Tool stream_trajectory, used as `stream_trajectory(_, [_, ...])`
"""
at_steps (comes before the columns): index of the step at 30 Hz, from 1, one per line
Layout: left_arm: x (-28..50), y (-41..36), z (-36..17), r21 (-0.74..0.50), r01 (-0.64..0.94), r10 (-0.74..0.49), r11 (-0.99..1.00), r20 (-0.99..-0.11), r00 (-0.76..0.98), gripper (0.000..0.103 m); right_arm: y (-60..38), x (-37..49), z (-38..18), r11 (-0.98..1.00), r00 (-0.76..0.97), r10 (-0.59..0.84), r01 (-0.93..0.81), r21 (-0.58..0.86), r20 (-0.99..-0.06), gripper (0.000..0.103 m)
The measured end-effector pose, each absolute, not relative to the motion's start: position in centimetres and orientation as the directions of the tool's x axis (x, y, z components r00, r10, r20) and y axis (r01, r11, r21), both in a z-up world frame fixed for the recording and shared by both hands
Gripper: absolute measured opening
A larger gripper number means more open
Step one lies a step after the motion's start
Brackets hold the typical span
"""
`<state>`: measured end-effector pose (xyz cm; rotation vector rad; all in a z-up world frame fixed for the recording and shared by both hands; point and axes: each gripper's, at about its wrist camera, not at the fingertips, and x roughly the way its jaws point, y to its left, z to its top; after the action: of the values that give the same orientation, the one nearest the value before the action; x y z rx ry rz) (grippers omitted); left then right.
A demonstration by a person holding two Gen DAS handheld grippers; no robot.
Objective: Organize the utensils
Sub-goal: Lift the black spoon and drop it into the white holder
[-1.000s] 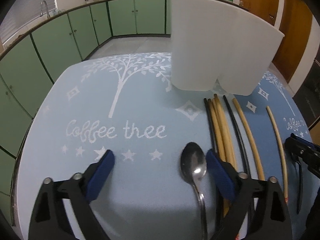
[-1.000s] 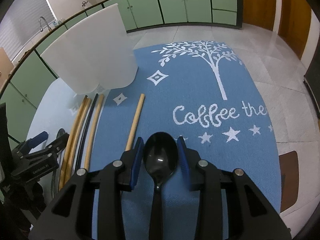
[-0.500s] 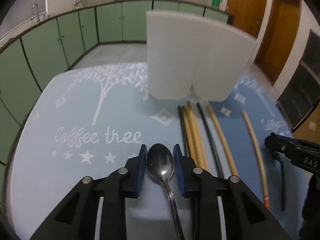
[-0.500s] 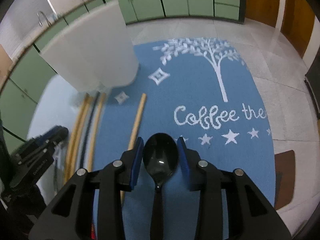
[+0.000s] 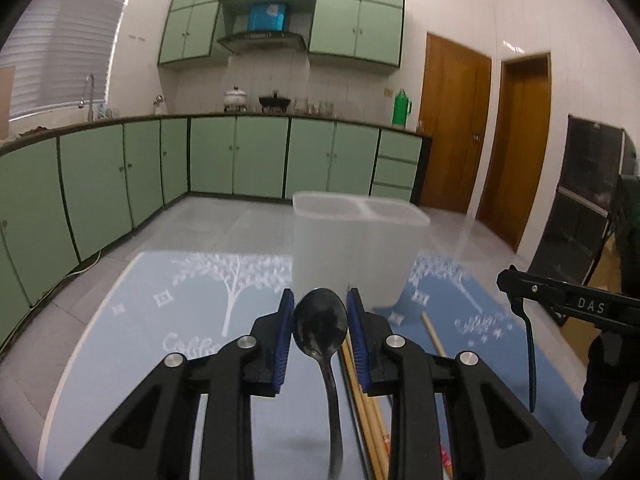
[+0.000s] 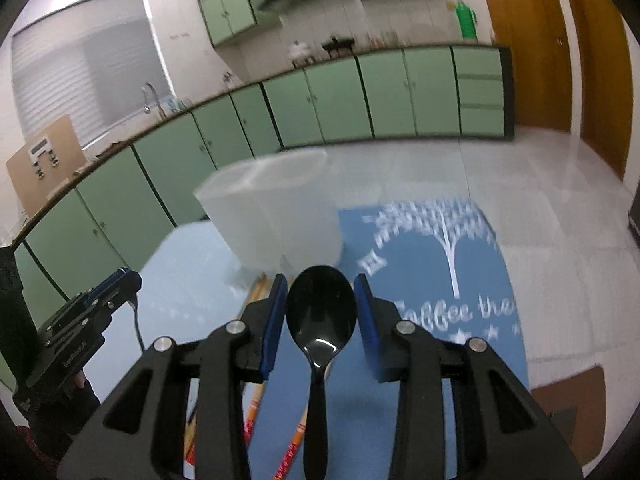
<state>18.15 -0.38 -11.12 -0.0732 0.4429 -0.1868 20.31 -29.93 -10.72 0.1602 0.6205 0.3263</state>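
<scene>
My left gripper (image 5: 320, 326) is shut on a metal spoon (image 5: 320, 326), its bowl clamped between the blue pads and its handle hanging toward the camera. My right gripper (image 6: 321, 310) is shut on a black plastic spoon (image 6: 321, 312) in the same way. Both are lifted above the blue mat (image 5: 160, 344). A white two-compartment utensil holder (image 5: 356, 248) stands upright just beyond both grippers; it shows blurred in the right wrist view as the holder (image 6: 276, 216). Wooden chopsticks (image 5: 368, 412) lie on the mat below. The right gripper (image 5: 520, 308) shows at the right edge, its spoon handle dangling.
The mat bears a white tree print and "Coffee tree" lettering (image 6: 456, 312). Green kitchen cabinets (image 5: 240, 156) line the far wall, with wooden doors (image 5: 452, 124) to the right. The left gripper (image 6: 100, 300) appears at the left of the right wrist view. Tiled floor lies beyond the table.
The left gripper closed on the metal spoon and lifted it off the mat. The right gripper rose with its black spoon. Both views tilted up, showing the holder's open top.
</scene>
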Motion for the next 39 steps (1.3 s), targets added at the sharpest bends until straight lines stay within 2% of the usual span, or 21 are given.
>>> stream_trajectory(7, [18.4,0.0,-8.7,-0.131,0.168,-0.205,0.977,-0.354,0.913,0.026,-30.4,21.8,-7.8,0.915,0.814,0.386,-0.279,0.29,-0.434,0.033])
stream_trajectory(11, [19.1,0.1,-5.7,-0.14,0.186,-0.22,0.973,-0.288,0.932,0.026,-30.2,24.1,-5.5,0.909,0.847,0.392,-0.295,0.295,-0.358,0.033])
stream_trajectory(17, [23.1,-0.2,-0.7,-0.152,0.214,-0.239,0.965,-0.171,0.956,0.026,-29.3,29.8,-2.3,0.898,0.88,0.395,-0.31,0.313,-0.263,0.033])
stream_trajectory(21, [26.8,-0.7,0.8,-0.162,0.219,-0.241,0.962,-0.132,0.961,0.026,-29.1,33.7,-1.3,0.899,0.9,0.373,-0.289,0.33,-0.228,0.033])
stream_trajectory(26, [31.0,-1.3,-0.2,-0.165,0.214,-0.238,0.963,-0.143,0.961,0.026,-28.4,37.8,-2.6,0.914,0.908,0.338,-0.254,0.318,-0.247,0.033])
stream_trajectory(33, [33.7,-1.4,-4.1,-0.193,0.209,-0.253,0.959,-0.243,0.937,0.026,-27.0,40.0,-6.0,0.924,0.886,0.333,-0.239,0.297,-0.323,0.033])
stream_trajectory(36, [33.4,-0.9,-4.8,-0.198,0.2,-0.249,0.96,-0.267,0.931,0.027,-27.1,39.5,-6.6,0.916,0.869,0.352,-0.243,0.318,-0.349,0.038])
stream_trajectory(37, [33.3,-0.8,-4.9,-0.199,0.198,-0.248,0.96,-0.272,0.93,0.028,-27.3,39.2,-6.7,0.915,0.866,0.354,-0.243,0.323,-0.353,0.045])
stream_trajectory(39, [32.7,-0.6,-4.6,-0.203,0.202,-0.254,0.958,-0.277,0.927,0.031,-27.4,38.8,-6.6,0.916,0.866,0.352,-0.24,0.322,-0.356,0.046])
